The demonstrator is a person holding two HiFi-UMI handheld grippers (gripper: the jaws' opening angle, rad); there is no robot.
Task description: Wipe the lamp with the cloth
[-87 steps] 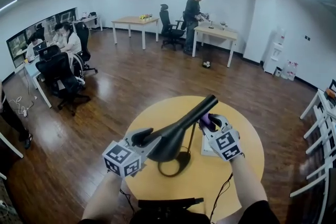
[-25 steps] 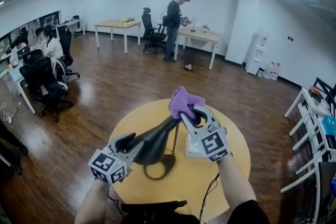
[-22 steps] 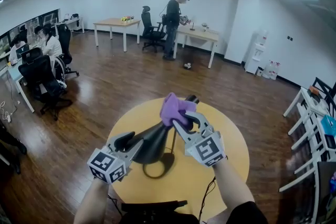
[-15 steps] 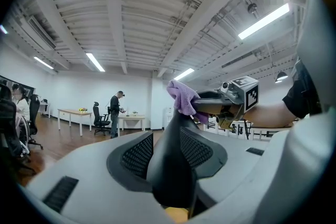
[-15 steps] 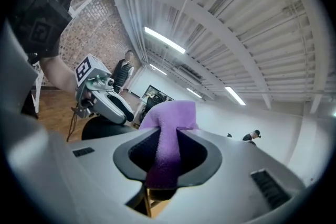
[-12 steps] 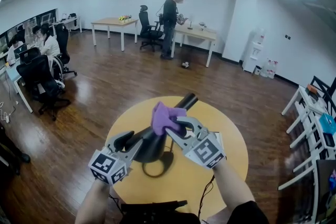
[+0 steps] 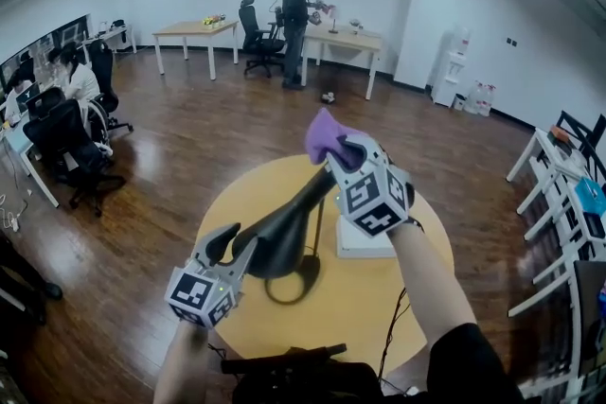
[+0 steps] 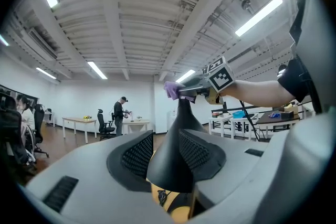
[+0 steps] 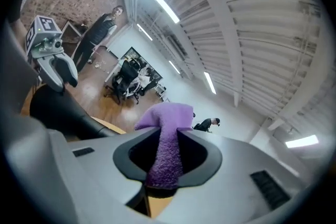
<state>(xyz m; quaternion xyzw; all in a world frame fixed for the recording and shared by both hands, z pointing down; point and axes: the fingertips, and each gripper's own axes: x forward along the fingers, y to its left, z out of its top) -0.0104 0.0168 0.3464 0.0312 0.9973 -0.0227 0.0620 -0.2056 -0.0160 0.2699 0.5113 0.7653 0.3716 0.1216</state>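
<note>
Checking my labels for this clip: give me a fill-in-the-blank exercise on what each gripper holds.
The right gripper is shut on a ____ cloth.
The left gripper is shut on the ____ lamp.
Under the lamp is a ____ yellow table.
Missing words: purple; black; round.

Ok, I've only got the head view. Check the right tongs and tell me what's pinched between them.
Observer: Right gripper view: the right tongs are shut on a fold of the purple cloth.
Operator: Now report the left tongs.
Observer: Left gripper view: the left tongs clamp the black lamp by its wide shade and have just closed further on it.
Operator: Give me the cloth's contact.
Observer: There the cloth sits at the lamp's narrow tip, seemingly touching it.
</note>
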